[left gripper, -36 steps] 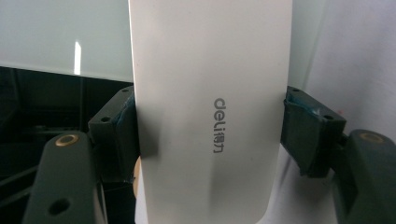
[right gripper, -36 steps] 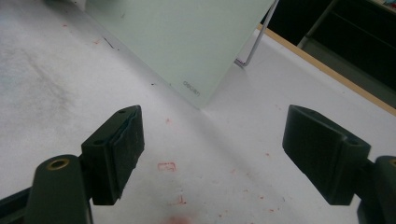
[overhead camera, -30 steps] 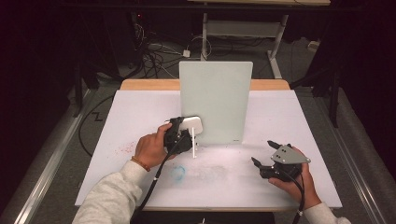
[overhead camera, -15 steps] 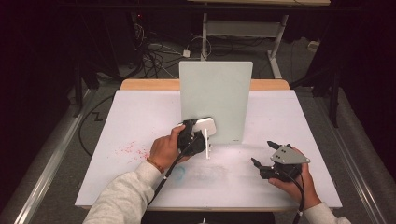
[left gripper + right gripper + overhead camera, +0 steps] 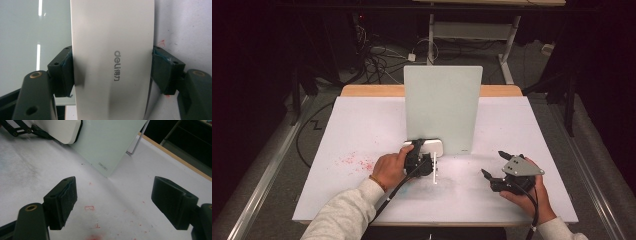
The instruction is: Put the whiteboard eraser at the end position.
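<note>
A pale green glass whiteboard [image 5: 442, 107] is standing upright, propped on a wire stand, near the middle of the white table [image 5: 352, 125]; the left gripper [image 5: 428, 161] is pinching a white Deli board eraser [image 5: 112, 60] across its width, both pads pressing its sides, and holding it at the board's lower-left corner, about 7 o'clock from the board's centre; whether it is touching the glass I cannot tell. The right gripper [image 5: 494, 165] is resting at 4 o'clock from the board, well apart from it, its 2 jaws spread wide over bare tabletop; red marker smudges [image 5: 93, 236] are dotting the surface beneath.
</note>
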A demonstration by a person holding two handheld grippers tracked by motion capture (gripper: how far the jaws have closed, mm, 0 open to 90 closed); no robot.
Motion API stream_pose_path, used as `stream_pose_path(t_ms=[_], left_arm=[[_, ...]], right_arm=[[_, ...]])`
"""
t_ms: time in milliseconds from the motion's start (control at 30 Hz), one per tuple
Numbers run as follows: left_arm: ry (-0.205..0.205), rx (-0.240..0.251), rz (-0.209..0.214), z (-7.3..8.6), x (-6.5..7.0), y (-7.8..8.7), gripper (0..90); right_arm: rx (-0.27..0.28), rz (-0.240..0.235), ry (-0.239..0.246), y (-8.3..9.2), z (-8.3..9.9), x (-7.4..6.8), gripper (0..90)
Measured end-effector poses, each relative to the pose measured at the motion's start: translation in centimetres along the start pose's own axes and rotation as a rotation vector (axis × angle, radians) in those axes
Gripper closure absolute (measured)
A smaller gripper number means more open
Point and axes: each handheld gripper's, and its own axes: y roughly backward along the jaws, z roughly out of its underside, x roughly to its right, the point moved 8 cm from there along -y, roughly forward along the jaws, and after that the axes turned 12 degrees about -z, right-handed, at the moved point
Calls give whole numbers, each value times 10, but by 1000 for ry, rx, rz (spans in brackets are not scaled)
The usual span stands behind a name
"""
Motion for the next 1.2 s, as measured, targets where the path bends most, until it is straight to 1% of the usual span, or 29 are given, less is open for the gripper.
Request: stream_pose_path(t_ms=[100, 167, 233, 367, 433, 500, 567, 633, 767, 833, 867, 933, 967, 1000, 1067, 1100, 1167, 1200], left_arm=[[-19, -10, 2, 5, -2, 1, 281], [1, -10, 6, 10, -4, 1, 281], [0, -17, 5, 15, -7, 2, 281], [49, -23, -8, 24, -17, 3, 282], [79, -23, -17, 27, -24, 4, 282], [100, -23, -33, 30, -30, 4, 282], [123, -22, -33, 32, -36, 4, 282], [169, -17, -29, 33, -41, 5, 282], [230, -14, -28, 35, -50, 5, 282], [270, -11, -24, 36, -55, 6, 282], [300, -7, -22, 37, -59, 6, 282], [333, -5, -20, 38, -64, 6, 282], [357, 3, -19, 37, -67, 6, 282], [392, 8, -12, 38, -71, 6, 282], [431, 23, -10, 37, -78, 6, 282], [454, 22, -4, 37, -80, 6, 282], [482, 30, -11, 36, -87, 7, 282], [500, 32, -7, 35, -90, 7, 283]], right_arm=[[1, 3, -7, 1, 1, 1, 215], [4, 3, -7, 1, 0, 1, 215], [4, 3, -8, 1, 0, 1, 215], [5, 5, -4, 1, -1, 1, 215], [7, 5, -5, 2, -1, 1, 215], [8, 5, -5, 2, -1, 1, 215], [8, 4, -4, 2, -1, 1, 215], [6, 4, -3, 1, -1, 1, 215], [7, 4, -1, 1, -1, 1, 215], [8, 5, -4, 2, -1, 1, 215], [7, 5, -6, 2, -1, 1, 215], [7, 4, -4, 1, -1, 1, 215], [6, 4, -1, 1, -1, 1, 215], [6, 2, 1, 1, -1, 0, 215], [5, 3, 0, 0, -1, 0, 215], [5, 3, 0, 0, -1, 0, 215], [2, 3, -1, 0, -1, 0, 215], [1, 1, -3, 0, -1, 0, 215]])
